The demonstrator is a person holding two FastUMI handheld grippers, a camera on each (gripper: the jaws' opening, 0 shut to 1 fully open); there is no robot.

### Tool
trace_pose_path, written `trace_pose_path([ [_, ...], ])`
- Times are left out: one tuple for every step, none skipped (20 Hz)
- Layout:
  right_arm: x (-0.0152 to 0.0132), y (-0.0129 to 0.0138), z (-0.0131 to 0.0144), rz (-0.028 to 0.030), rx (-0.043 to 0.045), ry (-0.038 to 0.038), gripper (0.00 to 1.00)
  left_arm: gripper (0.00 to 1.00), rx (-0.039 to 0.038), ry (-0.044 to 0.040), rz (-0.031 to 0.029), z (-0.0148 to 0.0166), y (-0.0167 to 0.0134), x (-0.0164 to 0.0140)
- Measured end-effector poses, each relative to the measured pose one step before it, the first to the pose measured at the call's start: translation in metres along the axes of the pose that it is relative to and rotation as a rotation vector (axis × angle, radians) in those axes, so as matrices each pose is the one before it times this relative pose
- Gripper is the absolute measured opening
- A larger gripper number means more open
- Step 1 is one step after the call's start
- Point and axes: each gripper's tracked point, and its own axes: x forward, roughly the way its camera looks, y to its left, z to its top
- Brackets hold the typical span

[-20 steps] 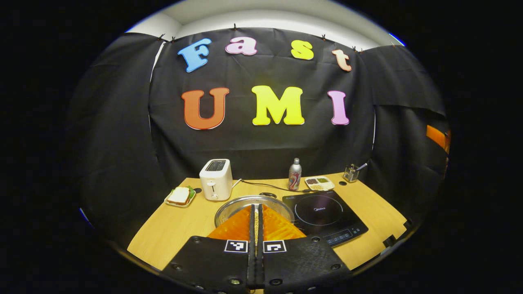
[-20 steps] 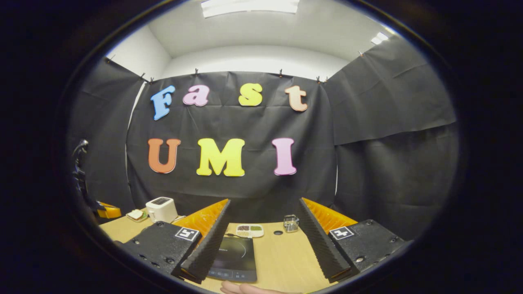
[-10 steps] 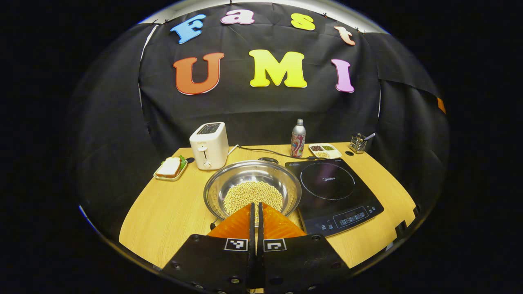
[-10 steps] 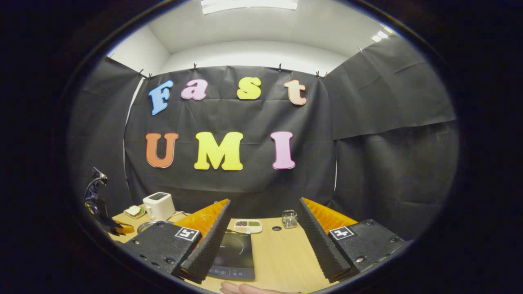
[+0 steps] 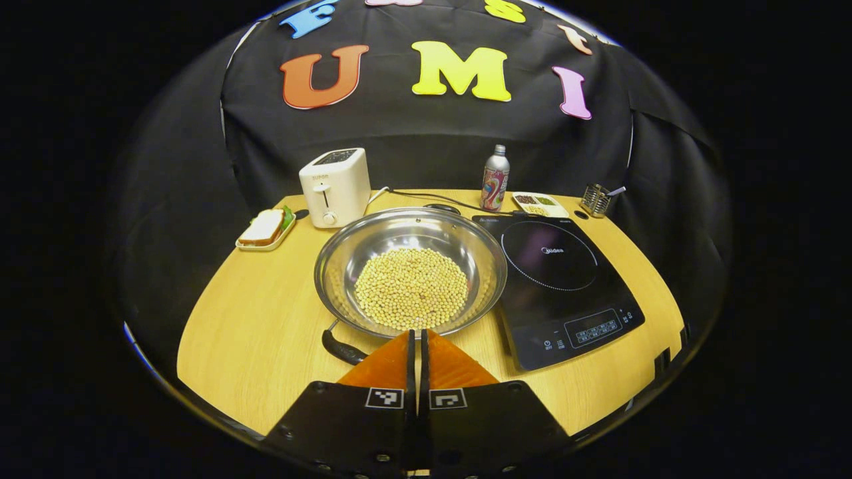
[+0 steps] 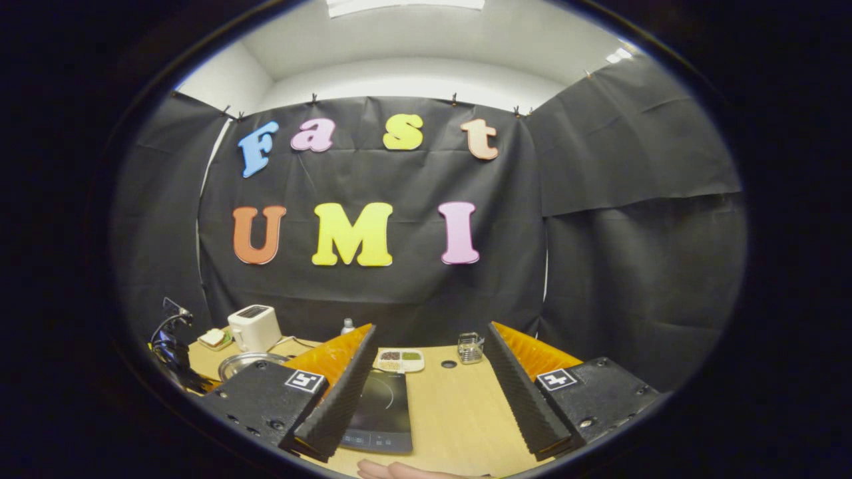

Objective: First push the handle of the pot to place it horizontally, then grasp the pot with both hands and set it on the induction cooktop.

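Two grippers up, step one not yet done. My left gripper has its fingers pressed together, empty, just above the near rim of the shiny steel pot of yellow beans; its black handle points toward the table's near-left corner. I'd guess the next move is a sideways nudge on that handle. My right gripper is spread wide, holding nothing. Pot sits mid-table, touching the black induction cooktop on the wooden table. White toaster at the far edge; black cloth walls.
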Motion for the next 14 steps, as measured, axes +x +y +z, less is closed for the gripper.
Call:
trace_pose_path([
  [0.00083, 0.00024, -0.00042, -0.00003, 0.0012, 0.00366, 0.96, 0.0, -0.00758, 0.01259, -0.00142, -0.00423, 0.00152, 0.00204],
  [-0.00011, 0.00039, -0.00086, 0.002, 0.00018, 0.00266, 0.96, 0.0, -0.00215, 0.01376, 0.00127, -0.00322, 0.00103, 0.0043],
  [0.00038, 0.0004, -0.00016, 0.00163, 0.00008, 0.00098, 0.96, 0.0, -0.00218, 0.01686, 0.00019, -0.00384, 0.00083, 0.00409],
  [0.00082, 0.0001, -0.0005, 0.00071, -0.00011, -0.00073, 1.0, 0.0, -0.00238, 0.01863, 0.00523, -0.00483, 0.00146, 0.00433],
  [0.00086, 0.00027, -0.00036, 0.00085, -0.00167, -0.00077, 1.0, 0.0, 0.00082, 0.01307, 0.00099, -0.00313, 0.00057, 0.00272],
  [0.0007, -0.00076, -0.00147, -0.00112, -0.00034, -0.00019, 1.0, 0.0, 0.00157, 0.01063, -0.00171, -0.00237, 0.00102, 0.00355],
  [0.00071, -0.00091, -0.00005, -0.00144, 0.00007, 0.00134, 1.0, 0.0, -0.00164, 0.01025, 0.00287, -0.00342, 0.00187, 0.00347],
  [0.00089, -0.00012, -0.00235, -0.00075, 0.00018, 0.00385, 0.96, 0.0, -0.00221, 0.00953, 0.00108, -0.00221, 0.00192, 0.00346],
  [0.00141, 0.00049, -0.00091, 0.00024, 0.00227, 0.00377, 0.96, 0.0, -0.00364, 0.00839, 0.00048, -0.002, 0.00172, 0.00223],
  [0.00094, -0.0011, -0.00137, -0.00009, 0.00331, 0.00235, 0.96, 0.0, -0.00541, 0.00849, 0.00371, -0.00127, 0.00212, 0.00244],
  [0.00063, -0.00067, -0.0005, -0.00092, 0.00176, 0.00227, 0.96, 0.0, -0.00483, 0.00836, 0.00536, -0.00153, 0.00379, 0.0029],
  [0.00076, -0.00052, -0.00268, -0.00082, 0.00047, 0.00223, 0.96, 0.0, -0.00624, 0.01099, 0.0055, -0.00265, 0.004, 0.00145],
  [0.00033, -0.00039, -0.00078, -0.00078, 0.00095, 0.0019, 0.96, 0.0, -0.00815, 0.00189, -0.00845, -0.00087, -0.00029, 0.00224],
  [0.0002, 0.00007, -0.00134, 0.00075, 0.00313, -0.00012, 0.96, 0.0, -0.0062, -0.00228, -0.0048, 0.00098, 0.00048, -0.00104],
])
